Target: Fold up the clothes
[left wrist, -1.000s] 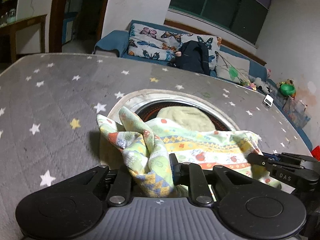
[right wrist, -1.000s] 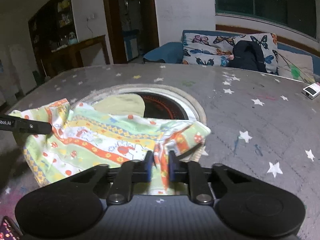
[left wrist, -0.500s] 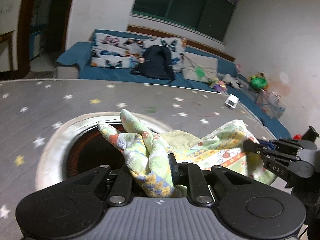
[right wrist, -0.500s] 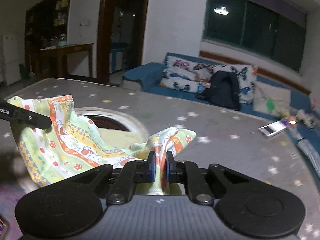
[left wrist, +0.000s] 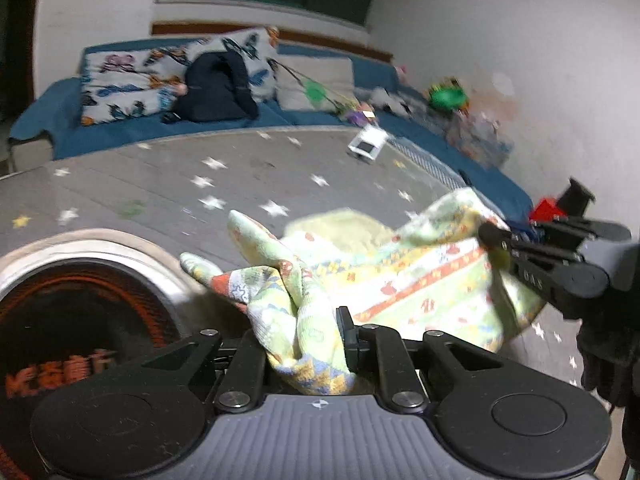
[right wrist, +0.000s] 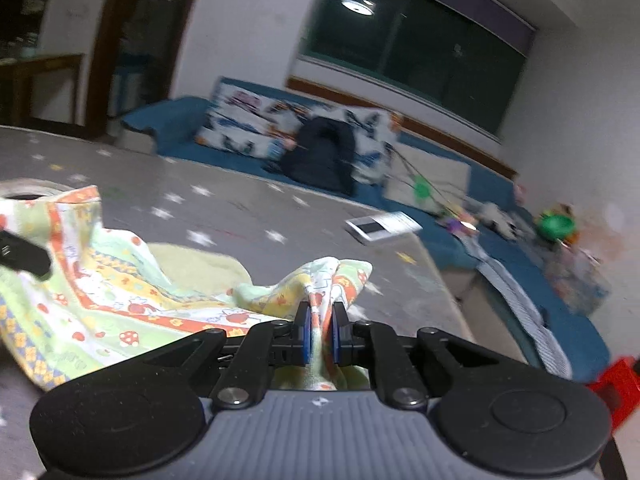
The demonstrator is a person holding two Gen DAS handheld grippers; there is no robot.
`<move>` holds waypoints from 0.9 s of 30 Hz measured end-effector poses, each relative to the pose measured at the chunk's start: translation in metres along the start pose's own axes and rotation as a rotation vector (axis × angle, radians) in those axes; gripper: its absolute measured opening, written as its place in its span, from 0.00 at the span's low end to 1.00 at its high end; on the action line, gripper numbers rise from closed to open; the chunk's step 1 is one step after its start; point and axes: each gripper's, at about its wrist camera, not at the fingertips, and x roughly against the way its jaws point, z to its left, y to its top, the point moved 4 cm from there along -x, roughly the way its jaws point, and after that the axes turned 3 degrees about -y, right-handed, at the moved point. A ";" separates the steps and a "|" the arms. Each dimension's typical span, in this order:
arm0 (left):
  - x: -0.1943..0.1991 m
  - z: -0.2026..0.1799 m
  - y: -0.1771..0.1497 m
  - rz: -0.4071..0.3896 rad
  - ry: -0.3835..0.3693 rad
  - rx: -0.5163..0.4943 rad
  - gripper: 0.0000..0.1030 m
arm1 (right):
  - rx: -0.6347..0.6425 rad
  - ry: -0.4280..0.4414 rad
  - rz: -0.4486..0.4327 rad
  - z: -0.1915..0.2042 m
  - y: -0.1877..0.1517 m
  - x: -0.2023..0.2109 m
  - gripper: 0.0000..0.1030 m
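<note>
A green-yellow patterned cloth (left wrist: 420, 280) with orange bands hangs stretched between my two grippers, sagging onto the grey star-print table (left wrist: 240, 184). My left gripper (left wrist: 300, 320) is shut on one bunched corner. In the left wrist view my right gripper (left wrist: 490, 236) grips the far right corner. In the right wrist view the right gripper (right wrist: 320, 328) is shut on a cloth (right wrist: 120, 300) corner between its blue pads, and the left gripper's tip (right wrist: 24, 254) shows at the far left edge, against the cloth. The pale underside of the cloth shows in the middle.
A round recessed opening (left wrist: 60, 300) with an orange glow sits in the table at the left. A white flat device (right wrist: 380, 226) lies near the table's far right edge. Beyond stands a blue sofa (left wrist: 120, 128) with cushions and a dark backpack (left wrist: 218, 88).
Both grippers have swung to the right with the cloth still gripped. The cloth has come off the round opening, which now lies uncovered at the left.
</note>
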 end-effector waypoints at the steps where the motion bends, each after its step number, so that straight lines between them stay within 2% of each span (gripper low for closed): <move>1: -0.004 -0.002 -0.002 0.010 -0.008 -0.005 0.17 | -0.003 -0.019 0.014 -0.005 -0.005 -0.005 0.09; 4: -0.010 -0.002 -0.007 0.032 -0.020 -0.016 0.22 | -0.008 -0.052 0.058 -0.017 -0.021 -0.016 0.09; 8: -0.003 0.005 -0.011 0.031 -0.009 -0.031 0.33 | -0.019 -0.060 0.120 -0.018 -0.041 -0.033 0.10; 10: 0.005 0.007 -0.012 0.018 0.004 -0.045 0.37 | -0.024 -0.064 0.141 -0.016 -0.048 -0.039 0.12; 12: 0.014 0.012 -0.013 0.006 0.016 -0.050 0.46 | -0.030 -0.067 0.152 -0.015 -0.051 -0.042 0.15; 17: 0.051 0.031 -0.013 -0.061 0.067 -0.033 0.53 | -0.045 -0.081 0.152 -0.016 -0.046 -0.035 0.21; 20: 0.076 0.048 -0.018 -0.097 0.115 -0.023 0.57 | -0.050 -0.079 0.119 -0.015 -0.036 -0.022 0.33; 21: 0.085 0.054 -0.020 -0.108 0.139 -0.026 0.58 | -0.051 -0.069 0.104 -0.012 -0.033 -0.017 0.40; 23: 0.103 0.065 -0.026 -0.131 0.193 -0.037 0.62 | -0.053 -0.047 0.076 -0.005 -0.026 -0.007 0.43; 24: 0.111 0.071 -0.031 -0.141 0.225 -0.042 0.66 | -0.056 -0.030 0.065 0.000 -0.024 -0.003 0.46; 25: 0.119 0.077 -0.036 -0.150 0.257 -0.047 0.66 | -0.060 -0.007 0.054 0.006 -0.022 0.002 0.55; 27: 0.134 0.089 -0.047 -0.163 0.306 -0.050 0.67 | -0.068 0.050 0.036 0.022 -0.020 0.012 0.61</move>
